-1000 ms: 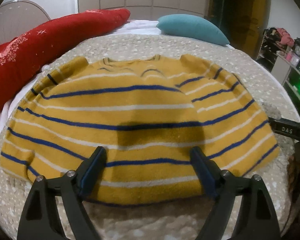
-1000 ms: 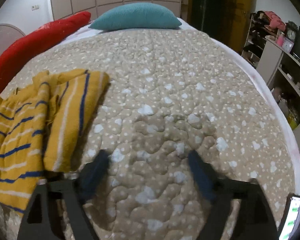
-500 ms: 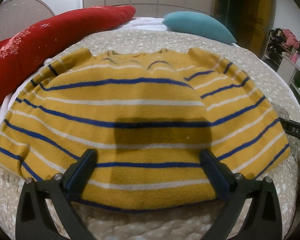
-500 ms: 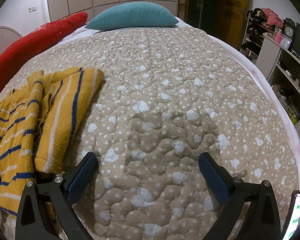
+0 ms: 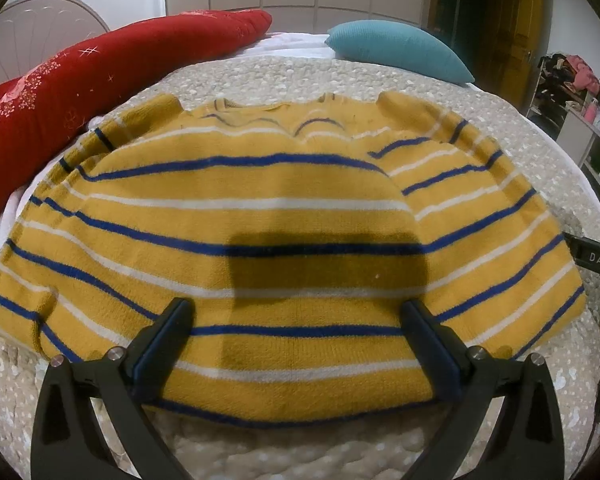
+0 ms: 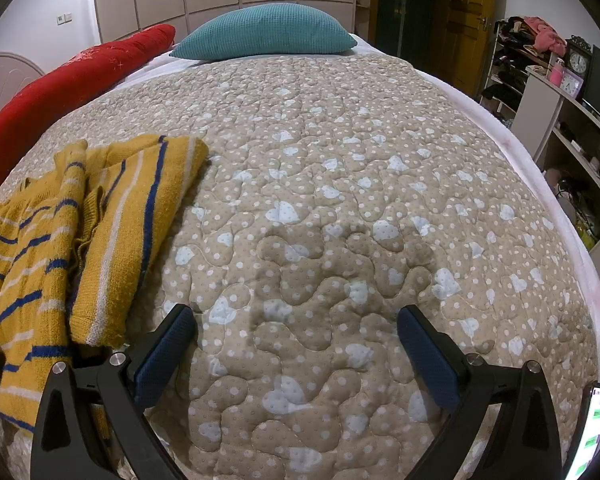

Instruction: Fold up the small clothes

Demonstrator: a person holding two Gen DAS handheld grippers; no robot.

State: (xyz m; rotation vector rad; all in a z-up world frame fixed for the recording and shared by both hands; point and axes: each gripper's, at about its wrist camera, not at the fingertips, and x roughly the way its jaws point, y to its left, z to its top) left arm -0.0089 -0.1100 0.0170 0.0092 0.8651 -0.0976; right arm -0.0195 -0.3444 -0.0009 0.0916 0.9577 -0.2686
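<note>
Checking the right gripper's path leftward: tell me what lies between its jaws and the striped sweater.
Nothing: only bare quilt separates the right gripper from the sweater, as the right wrist view shows.

Fuzzy knit sweater (image 5: pixel 284 216); quilted, prob. cotton bedspread (image 6: pixel 360 200).

One striped sweater (image 5: pixel 260 216), one red bolster (image 5: pixel 100 72), one teal pillow (image 6: pixel 266 32), one quilted bed (image 6: pixel 360 200), two grippers: left gripper (image 5: pixel 296 344), right gripper (image 6: pixel 296 344).

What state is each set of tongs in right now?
Left tongs: open, over the striped sweater, holding nothing.
Right tongs: open, empty, above the quilt.
</note>
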